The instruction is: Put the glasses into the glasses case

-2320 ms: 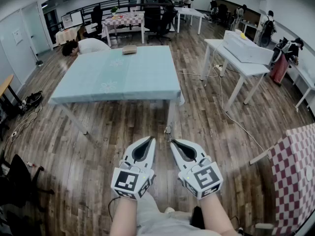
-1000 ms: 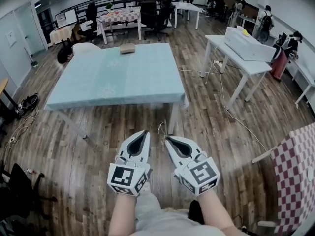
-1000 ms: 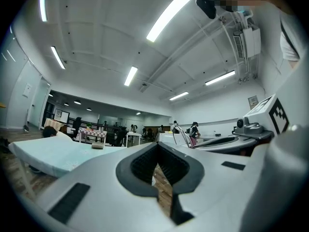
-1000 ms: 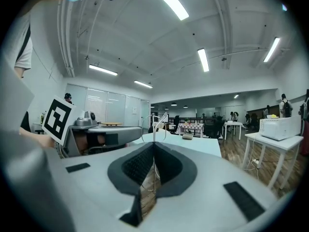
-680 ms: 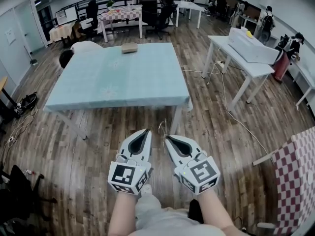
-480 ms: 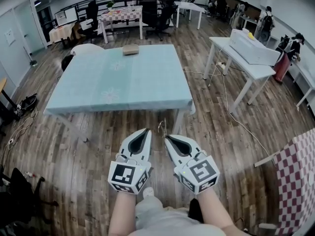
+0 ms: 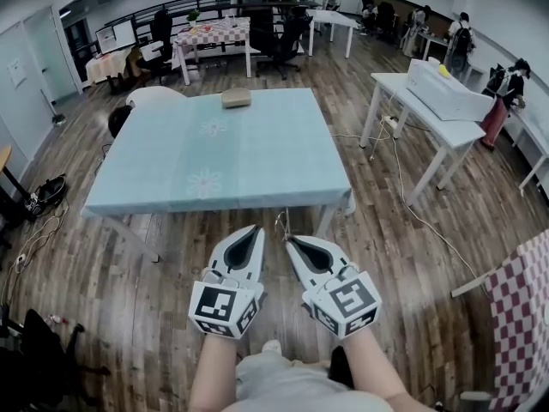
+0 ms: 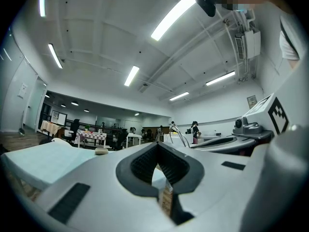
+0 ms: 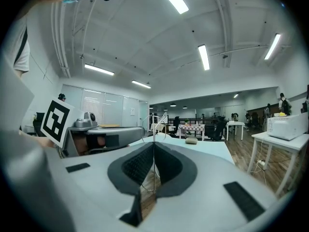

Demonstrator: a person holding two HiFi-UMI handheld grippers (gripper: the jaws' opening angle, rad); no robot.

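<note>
- The head view sits above and behind the left gripper (image 7: 257, 228) and right gripper (image 7: 290, 241). It faces forward and steeply down, over the floor to the counter (image 7: 257, 148) ahead.
- Each gripper view rides close behind its own jaws, low and roughly level, facing the room and ceiling.
- All three views share the counter and the glasses case (image 7: 236, 98) at its far edge.
- Both gripper views catch the other gripper alongside and the glasses (image 9: 154, 128).
</note>
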